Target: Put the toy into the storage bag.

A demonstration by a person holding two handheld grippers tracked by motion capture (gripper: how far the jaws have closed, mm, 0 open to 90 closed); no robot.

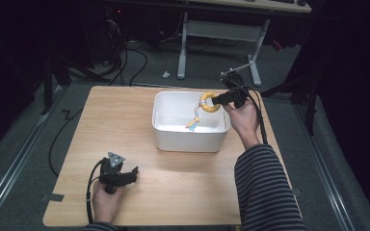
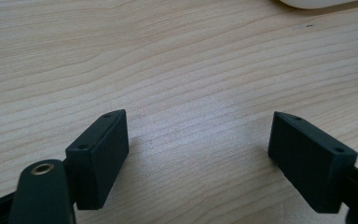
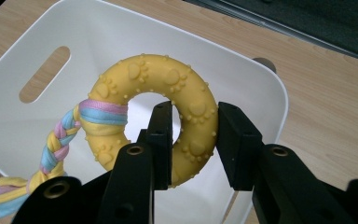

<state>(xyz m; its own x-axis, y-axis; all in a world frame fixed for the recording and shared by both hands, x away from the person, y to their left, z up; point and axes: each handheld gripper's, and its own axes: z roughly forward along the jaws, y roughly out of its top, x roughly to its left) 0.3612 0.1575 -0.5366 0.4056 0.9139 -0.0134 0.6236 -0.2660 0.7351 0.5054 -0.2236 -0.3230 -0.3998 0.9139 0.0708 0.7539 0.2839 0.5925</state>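
Note:
A yellow rubber ring toy with paw prints and a braided pastel rope tied to it hangs over the white bin. My right gripper is shut on the ring's rim, one jaw through the hole. From the high view the ring sits above the bin's right rear corner, the rope dangling inside, and the right gripper reaches in from the right. My left gripper rests on the table near its front left, its jaws open over bare wood.
The bin stands in the middle of a wooden table. A grey floor, cables and a white desk frame lie beyond the far edge. The bin's rounded edge shows at the top of the left gripper view.

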